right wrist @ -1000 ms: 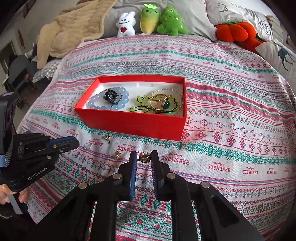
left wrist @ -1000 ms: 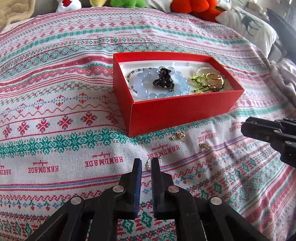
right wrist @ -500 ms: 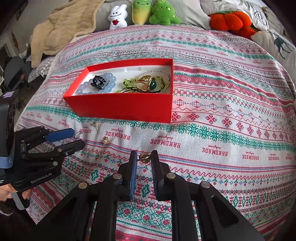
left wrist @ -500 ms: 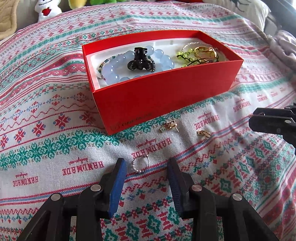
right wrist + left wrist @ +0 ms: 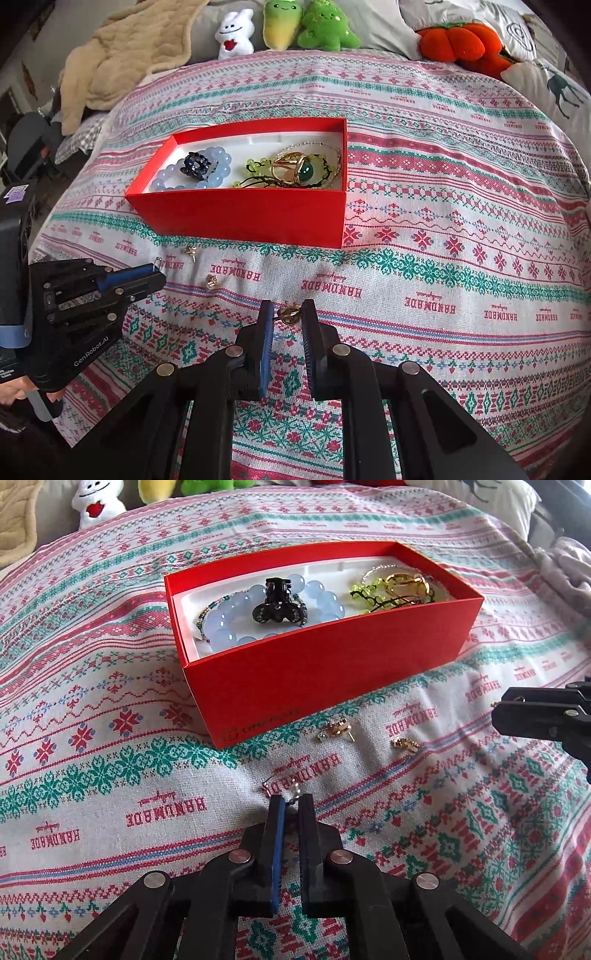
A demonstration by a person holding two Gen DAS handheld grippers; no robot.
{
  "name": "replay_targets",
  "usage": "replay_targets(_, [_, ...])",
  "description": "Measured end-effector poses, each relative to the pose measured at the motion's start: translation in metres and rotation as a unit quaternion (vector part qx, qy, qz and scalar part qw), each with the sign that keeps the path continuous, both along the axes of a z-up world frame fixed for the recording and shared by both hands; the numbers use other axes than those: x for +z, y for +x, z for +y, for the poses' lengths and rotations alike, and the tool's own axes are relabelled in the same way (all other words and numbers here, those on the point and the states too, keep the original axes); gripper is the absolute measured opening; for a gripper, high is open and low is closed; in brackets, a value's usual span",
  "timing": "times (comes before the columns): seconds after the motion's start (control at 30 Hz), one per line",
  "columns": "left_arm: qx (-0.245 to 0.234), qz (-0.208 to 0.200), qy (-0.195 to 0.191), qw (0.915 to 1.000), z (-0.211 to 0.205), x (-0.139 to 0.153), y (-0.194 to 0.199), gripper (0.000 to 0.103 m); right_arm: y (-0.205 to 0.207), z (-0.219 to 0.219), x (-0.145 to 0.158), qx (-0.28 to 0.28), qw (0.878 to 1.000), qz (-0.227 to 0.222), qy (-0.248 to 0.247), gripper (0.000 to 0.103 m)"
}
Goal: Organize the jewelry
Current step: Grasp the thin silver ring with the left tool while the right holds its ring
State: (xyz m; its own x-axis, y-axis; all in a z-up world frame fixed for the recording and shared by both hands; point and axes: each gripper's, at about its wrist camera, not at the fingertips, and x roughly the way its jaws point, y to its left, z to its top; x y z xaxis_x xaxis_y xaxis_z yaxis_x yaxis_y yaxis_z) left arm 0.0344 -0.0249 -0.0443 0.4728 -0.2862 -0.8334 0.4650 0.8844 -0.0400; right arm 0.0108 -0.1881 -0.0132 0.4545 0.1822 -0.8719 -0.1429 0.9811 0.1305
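Because small pieces go into the red box (image 5: 325,672) lying ahead of both claws on the bed, the left claw (image 5: 290,801) is clamped on a thin silver hoop (image 5: 293,792) and the right claw (image 5: 288,314) grips a gold earring (image 5: 287,314).

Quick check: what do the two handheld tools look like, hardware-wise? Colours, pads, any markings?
Both are matte black with angular linkage arms and round silver pivot pins. The left tool and the right tool each carry two flat fingers faced with ribbed blue pads. Seen from the right wrist view, the left tool's boxy black body bears white "GenRobot.AI" lettering and a blue strap. No cables or sleeves show.
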Motion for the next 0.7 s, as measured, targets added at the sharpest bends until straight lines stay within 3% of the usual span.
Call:
replay_targets(0.53, [0.011, -0.010, -0.011, 0.9998, 0.010, 0.012, -0.004, 0.000, 0.001, -0.004, 0.009, -0.005, 1.000, -0.009, 0.010, 0.016])
replay_targets(0.63, [0.010, -0.008, -0.003, 0.9999, 0.008, 0.008, -0.003, 0.026, 0.000, -0.006, 0.007, -0.007, 1.000, -0.007, 0.013, 0.016])
replay_targets(0.7, [0.006, -0.014, 0.008, 0.9998, 0.003, 0.004, -0.002, 0.027, 0.000, -0.007, 0.005, -0.007, 1.000, -0.003, 0.013, 0.016])
